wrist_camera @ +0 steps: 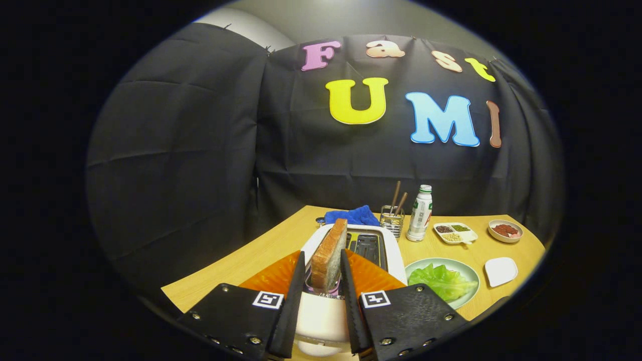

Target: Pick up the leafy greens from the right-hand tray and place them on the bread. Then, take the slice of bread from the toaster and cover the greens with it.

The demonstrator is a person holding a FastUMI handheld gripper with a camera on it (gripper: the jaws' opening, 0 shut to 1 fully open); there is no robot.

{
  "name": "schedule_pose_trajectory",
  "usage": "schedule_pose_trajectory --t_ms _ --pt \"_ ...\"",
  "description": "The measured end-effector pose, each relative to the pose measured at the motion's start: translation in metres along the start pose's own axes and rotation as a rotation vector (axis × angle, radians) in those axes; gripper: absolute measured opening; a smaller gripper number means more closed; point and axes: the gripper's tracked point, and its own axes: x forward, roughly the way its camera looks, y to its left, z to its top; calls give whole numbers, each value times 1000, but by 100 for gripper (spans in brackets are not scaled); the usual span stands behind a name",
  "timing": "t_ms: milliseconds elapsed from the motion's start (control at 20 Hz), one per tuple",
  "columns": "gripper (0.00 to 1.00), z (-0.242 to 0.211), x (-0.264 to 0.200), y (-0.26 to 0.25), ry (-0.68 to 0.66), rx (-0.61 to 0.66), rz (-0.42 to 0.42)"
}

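1. Your tool (323,281) is clamped on the slice of bread (328,255): both fingers (295,296) press on its flat faces, one from each side.
2. The slice of bread stands on edge between the fingers, directly above the white toaster (396,250). Its long axis runs forward, away from you, along the line of the fingers. The crust edge faces up, and the far end sits higher than the near end.
3. Whether the lower edge of the slice is clear of the toaster slot, you cannot tell.
4. The leafy greens (441,281) lie on a pale green plate (464,268), on the bench (251,260) just to the right of the toaster.
5. A small white dish (500,271) sits beside that plate.
6. Beyond the toaster, locate a blue cloth (353,216), a wire holder with sticks (392,218), a white bottle with a green cap (420,213), a divided tray of seeds (455,232) and a small bowl (505,230).
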Motion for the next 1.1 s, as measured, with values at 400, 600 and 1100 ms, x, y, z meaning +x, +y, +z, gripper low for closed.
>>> schedule_pose_trajectory --t_ms 400,600,1100 --pt "9 2 11 -3 16 35 10" --pt "9 10 11 -6 16 38 21" --pt "9 64 -8 -20 -66 52 44"
